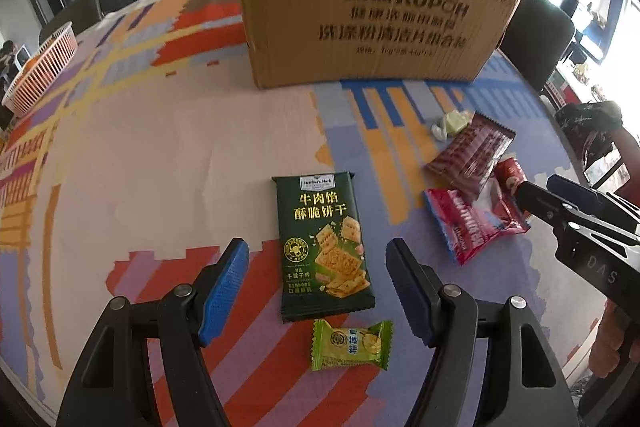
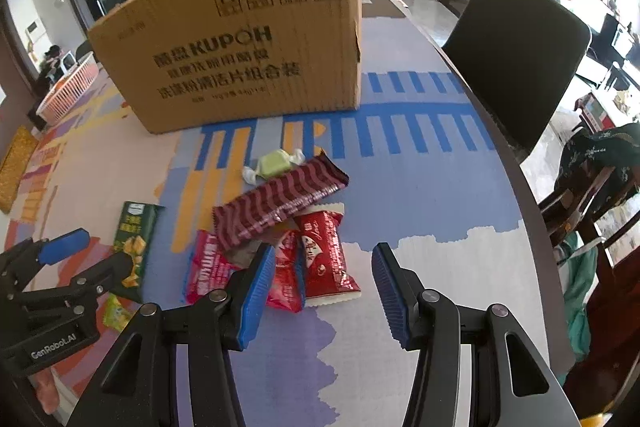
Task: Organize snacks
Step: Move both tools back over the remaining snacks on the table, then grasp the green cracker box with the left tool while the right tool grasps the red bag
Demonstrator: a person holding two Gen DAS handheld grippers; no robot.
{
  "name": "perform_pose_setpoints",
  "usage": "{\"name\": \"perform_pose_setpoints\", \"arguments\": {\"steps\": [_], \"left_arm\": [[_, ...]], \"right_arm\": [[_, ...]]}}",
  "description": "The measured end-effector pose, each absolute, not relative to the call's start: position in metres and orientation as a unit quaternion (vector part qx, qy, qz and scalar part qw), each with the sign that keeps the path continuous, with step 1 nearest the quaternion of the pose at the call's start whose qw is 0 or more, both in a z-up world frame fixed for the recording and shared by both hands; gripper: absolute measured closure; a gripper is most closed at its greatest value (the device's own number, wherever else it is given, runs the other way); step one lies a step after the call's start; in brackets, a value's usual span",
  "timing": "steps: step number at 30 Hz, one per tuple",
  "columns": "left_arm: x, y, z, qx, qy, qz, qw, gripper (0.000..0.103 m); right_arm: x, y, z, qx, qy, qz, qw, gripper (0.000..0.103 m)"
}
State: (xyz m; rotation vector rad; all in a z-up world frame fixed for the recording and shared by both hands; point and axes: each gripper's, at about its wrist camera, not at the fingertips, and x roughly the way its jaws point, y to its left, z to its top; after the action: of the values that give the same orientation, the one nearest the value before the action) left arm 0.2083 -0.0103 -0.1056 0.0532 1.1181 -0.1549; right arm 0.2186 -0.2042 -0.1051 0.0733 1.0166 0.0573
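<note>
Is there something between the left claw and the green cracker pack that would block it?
Nothing visible. The left claw is open and the cracker pack lies flat on the tablecloth, its near end already between the two fingers. A small green candy lies just nearer than the pack, apart from it.

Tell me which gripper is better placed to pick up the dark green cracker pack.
Left. The left gripper is open with the green cracker pack between its fingers; the right gripper hovers open over the red snacks.
</note>
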Motion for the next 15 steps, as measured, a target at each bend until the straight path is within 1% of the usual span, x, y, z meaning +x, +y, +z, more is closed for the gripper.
{"name": "perform_pose_setpoints", "arguments": {"steps": [9, 15], "left_arm": [[0.22, -0.014, -0.124, 0.025, 0.546, -0.075, 0.834, 0.032], [0.226, -0.018, -0.124, 0.032, 0.541, -0.076, 0.837, 0.034]], "right_arm": [[0.225, -0.207, -0.118, 0.036, 0.498, 0.019, 0.866, 0.052], [0.229, -0.21, -0.123, 0.04, 0.497, 0.019, 0.866, 0.052]]}}
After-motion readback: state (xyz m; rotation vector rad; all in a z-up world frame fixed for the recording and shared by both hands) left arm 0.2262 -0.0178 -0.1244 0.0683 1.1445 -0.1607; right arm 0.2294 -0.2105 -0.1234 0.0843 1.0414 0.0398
